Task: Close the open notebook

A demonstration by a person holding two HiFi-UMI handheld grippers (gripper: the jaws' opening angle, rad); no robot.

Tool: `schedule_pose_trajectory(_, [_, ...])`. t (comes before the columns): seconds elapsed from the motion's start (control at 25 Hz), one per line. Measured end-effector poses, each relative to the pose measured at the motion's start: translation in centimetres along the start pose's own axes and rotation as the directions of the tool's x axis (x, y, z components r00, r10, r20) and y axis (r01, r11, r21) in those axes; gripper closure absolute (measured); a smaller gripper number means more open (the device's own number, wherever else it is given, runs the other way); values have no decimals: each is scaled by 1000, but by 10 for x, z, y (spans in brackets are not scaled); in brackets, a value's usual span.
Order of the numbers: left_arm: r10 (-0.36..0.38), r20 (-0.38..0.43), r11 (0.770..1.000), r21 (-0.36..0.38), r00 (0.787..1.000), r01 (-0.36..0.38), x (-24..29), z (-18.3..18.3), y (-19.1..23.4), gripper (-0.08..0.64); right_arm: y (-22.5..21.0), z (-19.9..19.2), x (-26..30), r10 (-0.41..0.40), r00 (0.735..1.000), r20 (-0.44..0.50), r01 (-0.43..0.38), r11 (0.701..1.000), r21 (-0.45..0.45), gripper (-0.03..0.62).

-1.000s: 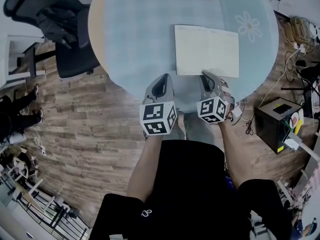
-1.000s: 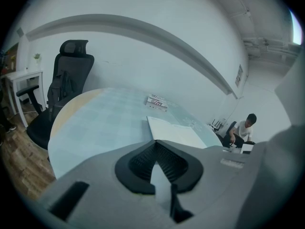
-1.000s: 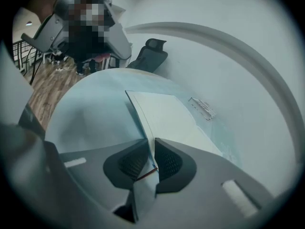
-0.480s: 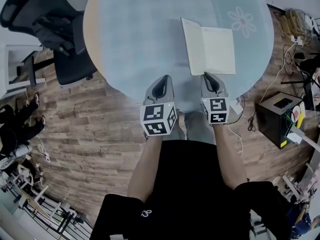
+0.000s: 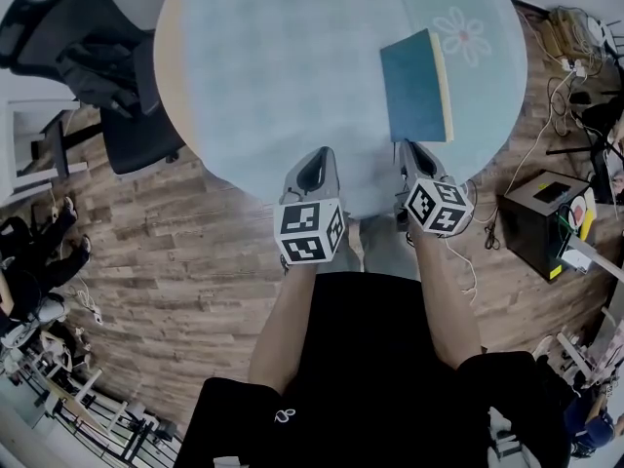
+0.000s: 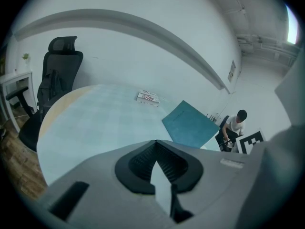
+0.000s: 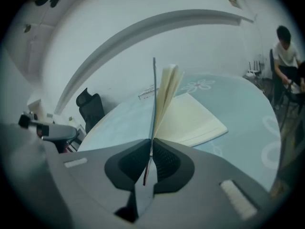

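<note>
Right claw, just closing on notebook cover, right gripper view only

Round pale-blue table, black office chair by its left edge, wood-plank floor, plain white wall, black box and tangled cables beyond the table's right edge.

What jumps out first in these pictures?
The teal notebook on the round table's right side, its cover standing mid-fold. The right hand-held gripper pinches that cover, its jaws having just closed further on it; the left hand-held gripper hovers empty beside it.
</note>
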State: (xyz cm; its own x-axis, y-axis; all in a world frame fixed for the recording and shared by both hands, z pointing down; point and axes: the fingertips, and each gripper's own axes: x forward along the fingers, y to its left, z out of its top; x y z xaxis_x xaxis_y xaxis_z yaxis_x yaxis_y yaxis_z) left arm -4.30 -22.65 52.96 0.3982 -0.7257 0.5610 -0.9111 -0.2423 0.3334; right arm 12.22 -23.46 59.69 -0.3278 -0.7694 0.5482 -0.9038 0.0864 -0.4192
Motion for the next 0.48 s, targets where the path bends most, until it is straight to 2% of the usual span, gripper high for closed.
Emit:
schedule_pose_trajectory(0.12, [-5,-1,1000,3,1000,5,2,2,-3,572,-10,-2,0,-3,1000,-14,5,985,171,561])
schedule_pose_trajectory(0.24, [-12,1,1000,4,1000,12,5,4,-5,572,-18,-4,3,-11,998,-54,29,940,339,554])
schedule_pose_trajectory(0.36, [-19,3,1000,4,1000,19,7,6,-8,572,-25,-7,5,3,997,-74,38,837,545,549])
schedule_pose_trajectory(0.44, [-26,5,1000,5,1000,26,9,7,-13,572,-27,-9,4,34,997,-69,17,776,630,490])
schedule_pose_trajectory(0.48, [-30,8,1000,5,1000,29,9,8,-15,572,-26,-8,2,52,997,-63,2,756,655,468])
